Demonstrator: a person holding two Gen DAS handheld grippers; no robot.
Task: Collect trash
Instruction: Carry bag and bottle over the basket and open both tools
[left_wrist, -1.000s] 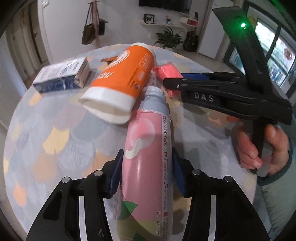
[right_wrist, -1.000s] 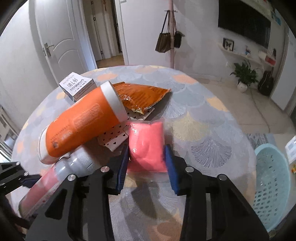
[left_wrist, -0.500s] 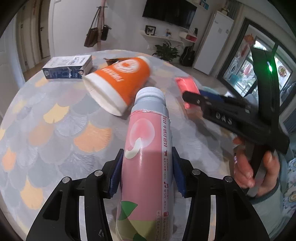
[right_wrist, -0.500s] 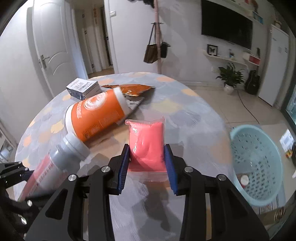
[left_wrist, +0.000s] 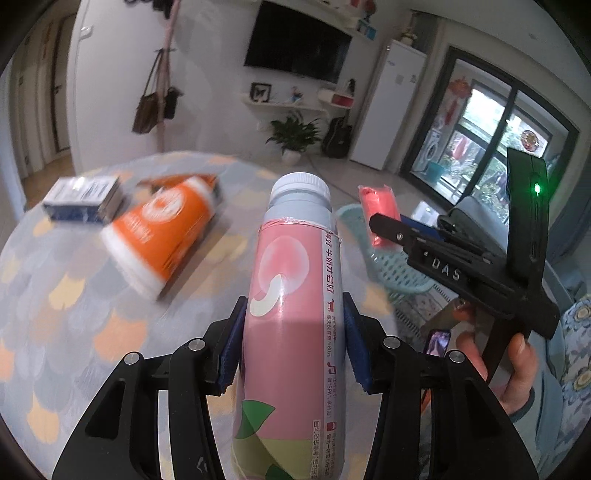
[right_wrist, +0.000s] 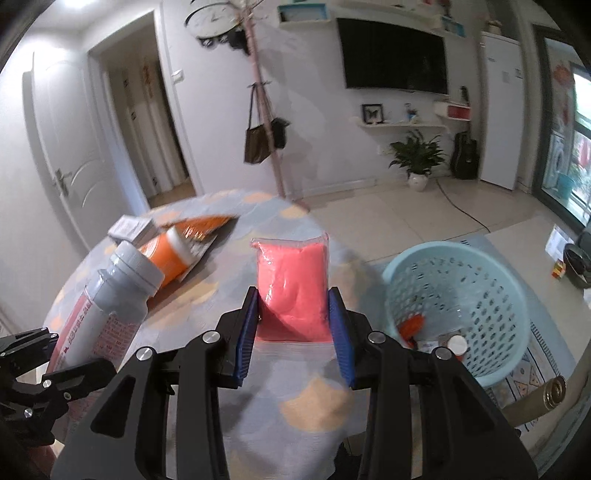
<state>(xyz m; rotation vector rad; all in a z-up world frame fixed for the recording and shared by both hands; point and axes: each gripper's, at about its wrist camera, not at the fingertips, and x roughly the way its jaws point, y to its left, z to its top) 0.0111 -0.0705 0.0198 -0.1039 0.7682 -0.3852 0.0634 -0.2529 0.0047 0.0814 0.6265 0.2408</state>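
Note:
My left gripper (left_wrist: 291, 343) is shut on a tall pink drink bottle (left_wrist: 295, 295) with a grey cap, lifted off the round table (left_wrist: 55, 332). The bottle (right_wrist: 107, 306) also shows at the left of the right wrist view. My right gripper (right_wrist: 293, 332) is shut on a pink plastic pouch (right_wrist: 293, 280), held above the table's right edge. That pouch (left_wrist: 378, 206) and the right gripper (left_wrist: 391, 225) appear at the right of the left wrist view, over a light blue basket (left_wrist: 399, 273). The basket (right_wrist: 461, 295) stands on the floor right of the table with several items inside.
An orange tub (left_wrist: 162, 232), a blue and white carton (left_wrist: 83, 199) and an orange foil wrapper (right_wrist: 203, 225) lie on the far side of the table. A person's hand (left_wrist: 517, 365) holds the right gripper's handle. A coat stand with bags (right_wrist: 262, 140) stands beyond the table.
Both grippers have risen and swung to the right with their loads. The bottle and the pouch have left the table, and the basket has come into view under the pouch.

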